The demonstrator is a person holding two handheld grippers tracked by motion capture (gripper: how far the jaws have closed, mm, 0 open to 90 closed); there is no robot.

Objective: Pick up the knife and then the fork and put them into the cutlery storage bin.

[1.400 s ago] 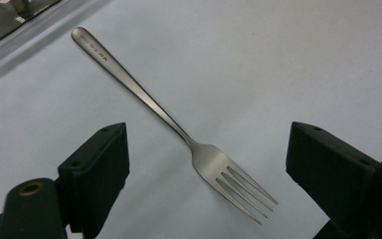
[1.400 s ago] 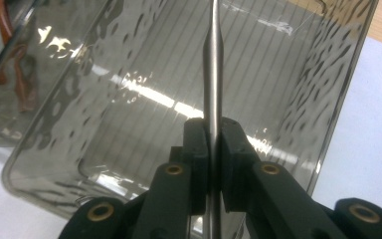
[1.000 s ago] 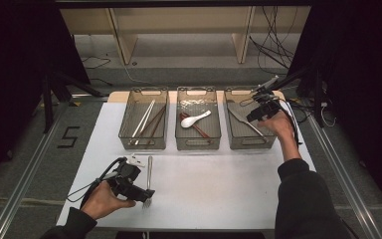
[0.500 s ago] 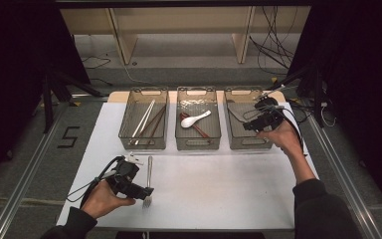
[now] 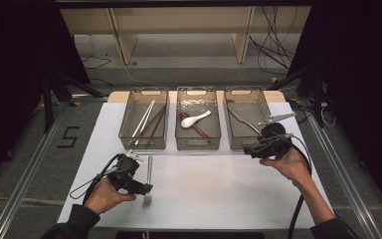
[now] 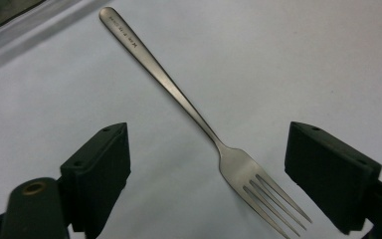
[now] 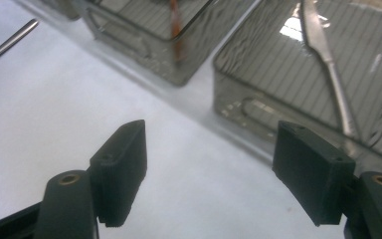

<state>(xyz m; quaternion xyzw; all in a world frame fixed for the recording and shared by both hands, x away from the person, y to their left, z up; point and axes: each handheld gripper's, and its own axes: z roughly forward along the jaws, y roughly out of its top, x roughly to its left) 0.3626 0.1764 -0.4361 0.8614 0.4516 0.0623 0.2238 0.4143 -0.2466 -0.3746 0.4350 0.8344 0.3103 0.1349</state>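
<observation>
A metal fork (image 5: 148, 178) lies on the white table (image 5: 219, 189), tines toward the person. My left gripper (image 5: 145, 189) hovers low over it, open, with the fork's (image 6: 199, 117) neck and tines between the spread jaws and no pad touching it. My right gripper (image 5: 249, 149) sits just in front of the right clear bin (image 5: 227, 119), which holds a metal knife (image 5: 243, 122). Its jaws have just been opening and stand wide apart with nothing between them. In the right gripper view (image 7: 211, 132) the knife (image 7: 328, 64) lies inside the bin beyond the jaws.
Three clear bins stand in a row at the back of the table. The left bin (image 5: 144, 145) holds chopsticks (image 5: 144, 119), and the middle bin (image 5: 198, 145) holds a white spoon (image 5: 195, 119) and a dark red utensil. Cables trail from both grippers.
My right gripper has pulled back from over the right bin toward the person and now sits by the bin's front wall. The left gripper and the fork have stayed put.
</observation>
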